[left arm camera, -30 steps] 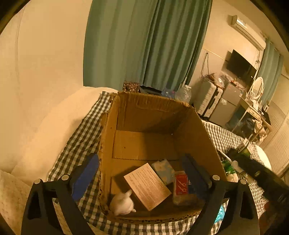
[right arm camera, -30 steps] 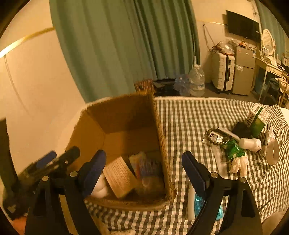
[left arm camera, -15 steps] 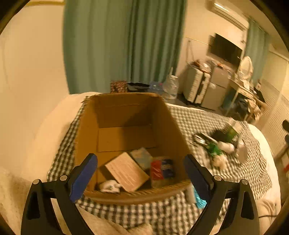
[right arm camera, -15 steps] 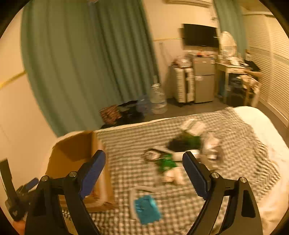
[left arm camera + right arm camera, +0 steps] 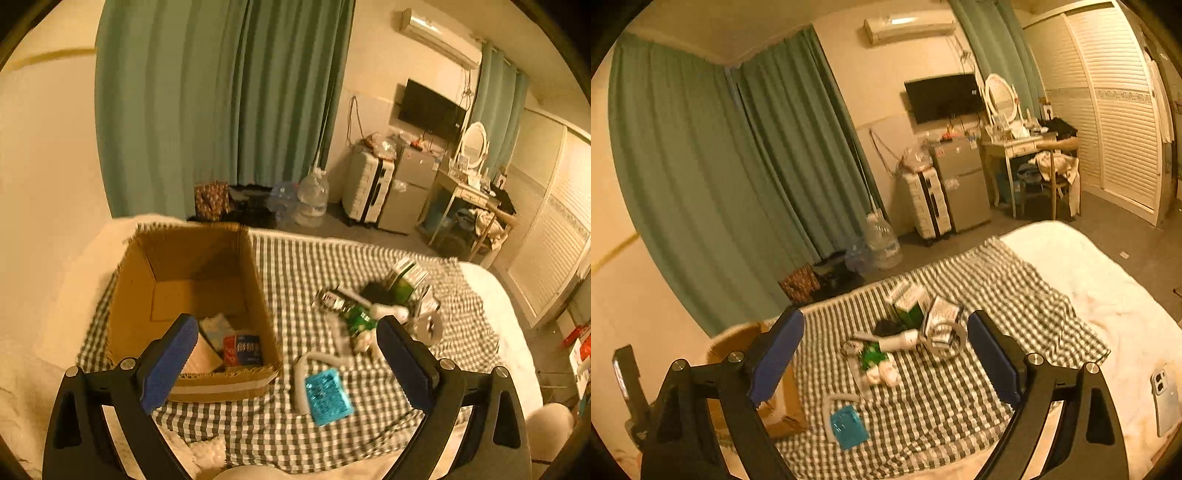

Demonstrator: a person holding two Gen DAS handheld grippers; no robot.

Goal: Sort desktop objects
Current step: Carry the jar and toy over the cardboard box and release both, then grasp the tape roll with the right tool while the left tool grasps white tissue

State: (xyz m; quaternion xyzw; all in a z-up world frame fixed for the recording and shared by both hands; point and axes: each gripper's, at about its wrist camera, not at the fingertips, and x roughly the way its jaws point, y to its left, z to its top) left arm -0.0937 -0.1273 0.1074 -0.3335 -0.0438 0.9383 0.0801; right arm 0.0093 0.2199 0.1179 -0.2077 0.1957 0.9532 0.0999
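On the checked bed cloth (image 5: 295, 280) your wide-open, empty left hand-held gripper (image 5: 288, 354) and right hand-held gripper (image 5: 886, 350) face the blue packet (image 5: 327, 395), which looks light and crinkly, so pinch its flat edges.

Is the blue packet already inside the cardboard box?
No, the blue packet lies on the checkered cloth outside the cardboard box, just past its near right corner.

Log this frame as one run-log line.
left gripper: open, empty | right gripper: open, empty | cardboard box: partly filled | blue packet: on checked cloth, unsorted
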